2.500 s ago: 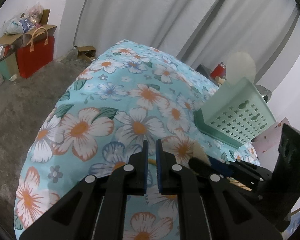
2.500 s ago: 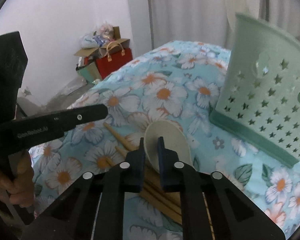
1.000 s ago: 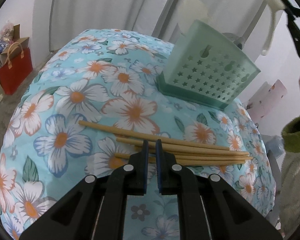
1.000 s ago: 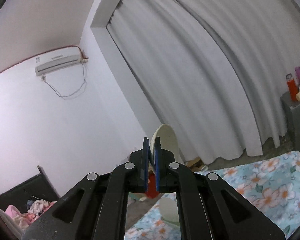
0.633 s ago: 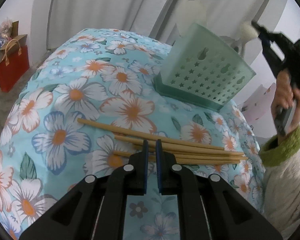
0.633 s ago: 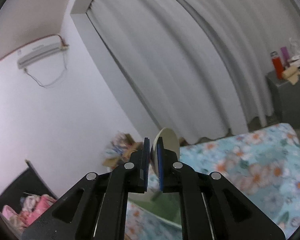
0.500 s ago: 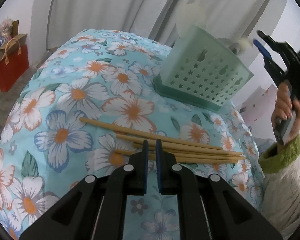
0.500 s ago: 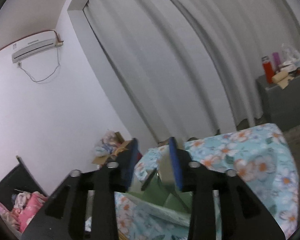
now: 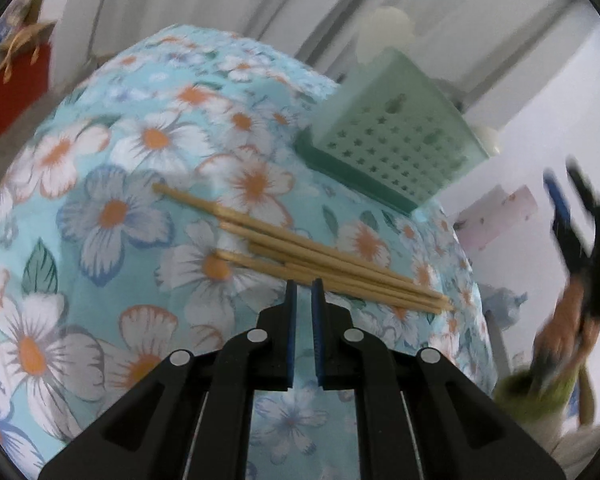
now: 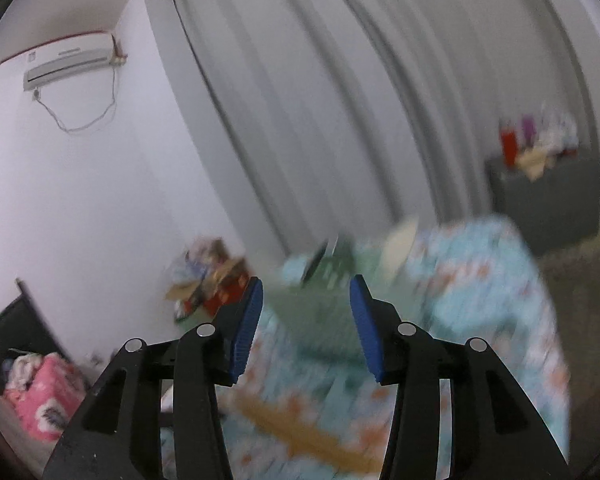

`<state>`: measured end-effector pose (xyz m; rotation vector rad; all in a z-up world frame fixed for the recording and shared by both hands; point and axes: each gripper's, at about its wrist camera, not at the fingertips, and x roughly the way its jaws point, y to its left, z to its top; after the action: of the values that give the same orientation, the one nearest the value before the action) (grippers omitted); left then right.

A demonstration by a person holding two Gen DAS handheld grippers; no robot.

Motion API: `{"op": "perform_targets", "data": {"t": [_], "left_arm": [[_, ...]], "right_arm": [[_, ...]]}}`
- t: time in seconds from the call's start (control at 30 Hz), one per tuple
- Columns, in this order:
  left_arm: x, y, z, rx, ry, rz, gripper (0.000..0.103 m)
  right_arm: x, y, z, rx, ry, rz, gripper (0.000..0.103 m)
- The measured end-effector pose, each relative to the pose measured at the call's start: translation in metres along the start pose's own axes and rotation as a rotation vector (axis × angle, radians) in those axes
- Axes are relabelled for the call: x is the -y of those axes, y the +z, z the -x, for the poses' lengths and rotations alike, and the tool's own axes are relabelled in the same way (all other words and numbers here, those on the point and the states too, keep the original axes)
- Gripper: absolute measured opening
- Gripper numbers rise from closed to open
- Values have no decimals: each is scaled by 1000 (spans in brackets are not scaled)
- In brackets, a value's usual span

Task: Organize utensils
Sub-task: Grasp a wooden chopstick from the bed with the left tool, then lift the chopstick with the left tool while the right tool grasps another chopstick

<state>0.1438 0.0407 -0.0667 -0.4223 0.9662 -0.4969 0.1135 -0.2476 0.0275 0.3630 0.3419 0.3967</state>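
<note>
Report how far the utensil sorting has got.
Done: pale spoons stand in the green holder. In hand: nothing; the right gripper is open and empty, the left gripper nearly shut, holding nothing, near the chopsticks. Left: those chopsticks, lying on the floral cloth.

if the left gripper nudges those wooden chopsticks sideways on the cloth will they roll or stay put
The thin wooden chopsticks look slender and stiff, so they are probably light and would likely roll or scatter. They lie bunched, so one push would probably shift several. The soft floral tablecloth may damp rolling a little. Left gripper sits just short of them.
</note>
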Motion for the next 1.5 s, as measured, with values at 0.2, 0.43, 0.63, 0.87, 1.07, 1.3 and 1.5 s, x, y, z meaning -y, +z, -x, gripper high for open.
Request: {"op": "perform_targets", "data": {"t": [0.2,0.43,0.63,0.87,1.07,1.3,1.5], "left_arm": [[-38,24,10,51,-47,253,27],[-80,35,-2,61,-82,531,29],[-80,40,-12,96,-63,558,25],[-73,42,-16,107,12,536,16],[-76,42,-14,145,-33,553,11],[-56,52,18,277,-134,448,7],[-38,59,58,404,-214,349,5]], "right_arm": [[-3,-62,-21,-190,30,-75,45],[-6,-79,-14,-231,71,-113,45],[-8,-82,-15,-230,80,-122,45],[-10,-87,-14,-248,78,-124,45],[-26,-88,-17,-268,29,-34,45],[-70,-101,-37,-323,-113,279,37],[-102,-121,-68,-378,-185,516,22]]}}
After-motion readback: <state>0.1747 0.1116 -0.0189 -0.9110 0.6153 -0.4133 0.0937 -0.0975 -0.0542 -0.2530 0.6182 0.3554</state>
